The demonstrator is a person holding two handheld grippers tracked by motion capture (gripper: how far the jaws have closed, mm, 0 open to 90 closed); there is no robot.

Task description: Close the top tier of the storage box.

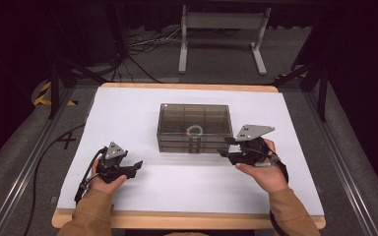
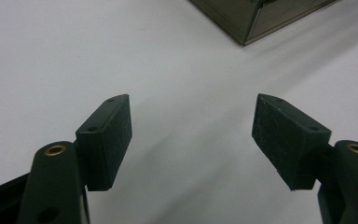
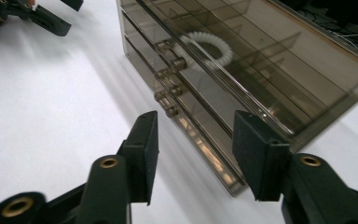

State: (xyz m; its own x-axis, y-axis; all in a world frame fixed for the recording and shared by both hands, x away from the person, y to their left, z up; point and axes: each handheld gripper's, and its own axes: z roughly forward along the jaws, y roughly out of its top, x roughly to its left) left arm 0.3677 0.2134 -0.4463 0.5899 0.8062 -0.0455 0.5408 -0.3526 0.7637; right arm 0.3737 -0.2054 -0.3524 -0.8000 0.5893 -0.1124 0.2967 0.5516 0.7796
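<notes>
Drawer box [image 1: 194, 127] sat at frame centre in the high view, on the white table [image 1: 128, 118]: smoked clear plastic, three stacked drawers, all fronts flush with the case as far as I could tell. White bead ring [image 1: 195, 130] was visible through the lid near the front, in the top level (which compartment, I couldn't say). In my right gripper view the ring [image 3: 209, 46] was in the upper middle, with the drawer knobs [image 3: 168, 77] running in a column just below and left of it.

My right gripper [image 1: 226, 146] was just beside the box's lower right corner, jaws spread and holding nothing, aimed along the front face; the box edge sat between the jaws in its own view, not touched. My left gripper [image 1: 137, 167] was in the lower left of the high view, well apart from the box, jaws also spread wide with bare table between the pads [image 2: 105, 140]; only the box corner [image 2: 247, 21] peeked in at the top of that view.

Judgement: nothing started yet. No drawer pulled, nothing gripped. Still to do, likely: right jaws onto a knob, open the drawer, left steadying the case (it looked light enough to slide).
</notes>
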